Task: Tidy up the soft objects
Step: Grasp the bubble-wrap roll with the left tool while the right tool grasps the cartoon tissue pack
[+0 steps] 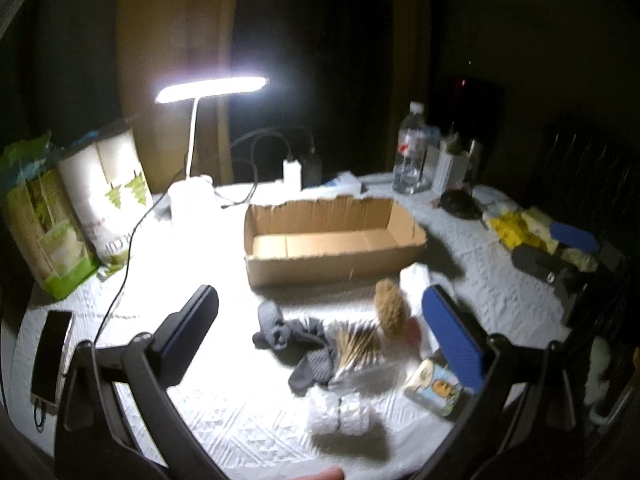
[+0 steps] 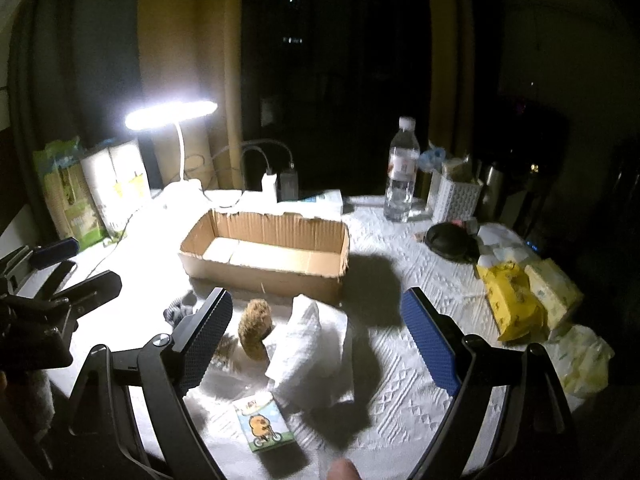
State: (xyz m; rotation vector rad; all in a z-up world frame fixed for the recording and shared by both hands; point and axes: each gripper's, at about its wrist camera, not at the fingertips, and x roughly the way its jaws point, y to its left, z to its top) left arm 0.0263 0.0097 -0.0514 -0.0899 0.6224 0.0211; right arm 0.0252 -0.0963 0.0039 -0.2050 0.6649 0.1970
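Note:
My left gripper (image 1: pixel 324 320) hovers open over a small pile on the white tablecloth: grey socks (image 1: pixel 296 344), a bundle of cotton swabs (image 1: pixel 356 344), a brown fuzzy sponge (image 1: pixel 390 308), a crumpled clear bag (image 1: pixel 340 412) and a cartoon tissue pack (image 1: pixel 434 388). An empty cardboard box (image 1: pixel 320 270) stands just behind the pile. My right gripper (image 2: pixel 320 328) is open above a folded white towel (image 2: pixel 312 340), with the sponge (image 2: pixel 256 328) and the tissue pack (image 2: pixel 264 420) beside it. The box (image 2: pixel 260 276) lies ahead of it. Nothing is held.
A lit desk lamp (image 1: pixel 208 88) and paper-roll packs (image 1: pixel 104 192) stand at the back left, and a phone (image 1: pixel 52 352) lies at the left edge. A water bottle (image 2: pixel 402 172), a white holder (image 2: pixel 456 200) and yellow packets (image 2: pixel 512 296) fill the right side.

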